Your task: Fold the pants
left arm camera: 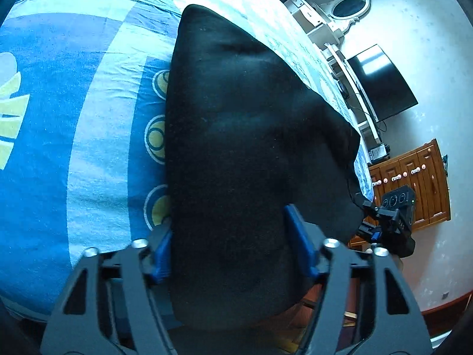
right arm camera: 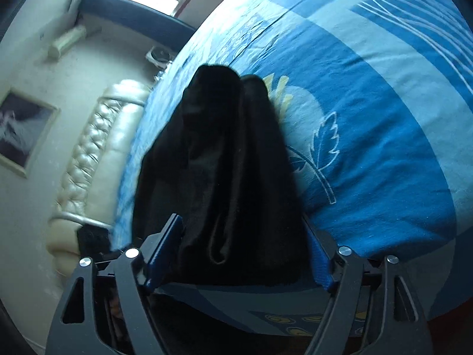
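The black pants (left arm camera: 236, 148) lie stretched over a bed with a blue patterned sheet (left arm camera: 74, 148). My left gripper (left arm camera: 230, 236) has its blue pads on either side of the near end of the cloth and grips it. In the right wrist view the pants (right arm camera: 224, 162) run away from me, both leg ends at the far end. My right gripper (right arm camera: 242, 251) holds the near end of the cloth between its blue pads (right arm camera: 165, 251). The right gripper also shows in the left wrist view (left arm camera: 384, 222), at the pants' right corner.
The bed sheet (right arm camera: 369, 118) spreads wide to the right. A padded cream headboard (right arm camera: 97, 153) stands at the left. A wooden cabinet (left arm camera: 414, 183), a black TV (left arm camera: 381, 82) and a white dresser with mirror (left arm camera: 340, 14) stand beyond the bed's edge.
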